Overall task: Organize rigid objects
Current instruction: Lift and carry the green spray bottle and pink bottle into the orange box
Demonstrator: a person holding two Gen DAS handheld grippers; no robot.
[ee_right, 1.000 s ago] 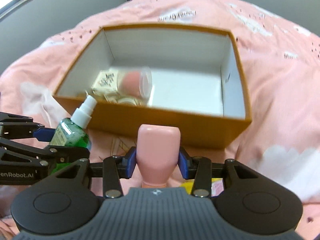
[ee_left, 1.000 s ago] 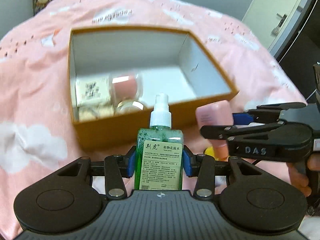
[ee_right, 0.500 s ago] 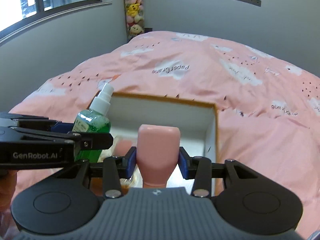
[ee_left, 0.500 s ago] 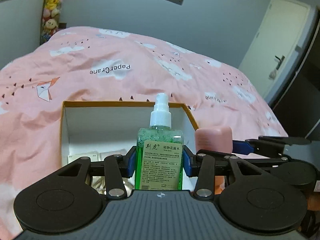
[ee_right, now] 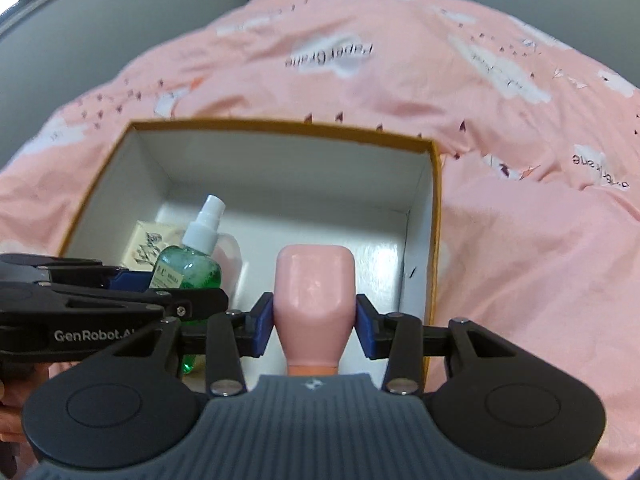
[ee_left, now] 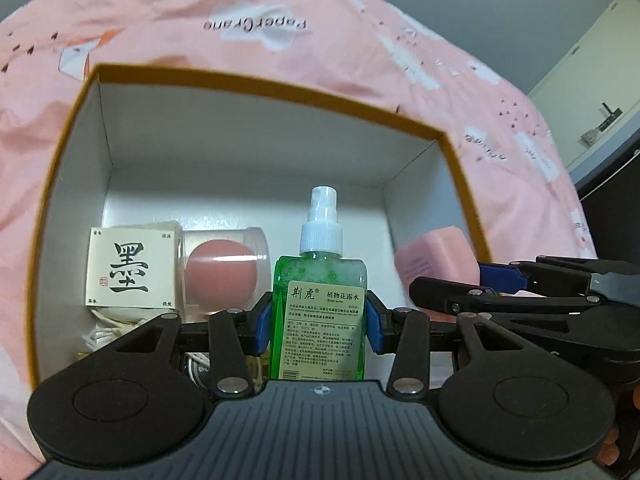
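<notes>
My left gripper (ee_left: pixel 319 326) is shut on a green spray bottle (ee_left: pixel 319 308) with a white pump top, held upright over the open orange box (ee_left: pixel 68 128). My right gripper (ee_right: pixel 315 326) is shut on a pink bottle (ee_right: pixel 315 296), also over the box's white inside. Each view shows the other gripper: the right gripper (ee_left: pixel 452 282) with the pink bottle (ee_left: pixel 436 256) at the right, the left gripper (ee_right: pixel 168 294) with the green bottle (ee_right: pixel 186 270) at the left. Inside the box lie a cream carton with a black character (ee_left: pixel 130 268) and a clear case with a pink ball (ee_left: pixel 222 270).
The box sits on a pink bedspread (ee_right: pixel 520 200) with white clouds. A white cord (ee_left: pixel 108 330) lies in the box's near left corner. The box's right half (ee_right: pixel 320 208) holds nothing. A door (ee_left: pixel 600 80) stands at the far right; a person's fingers (ee_left: pixel 608 440) show at the lower right.
Both grippers moved forward from in front of the box to above its inside, each still carrying its bottle. The views first tilted up toward the wall, then back down into the box.
</notes>
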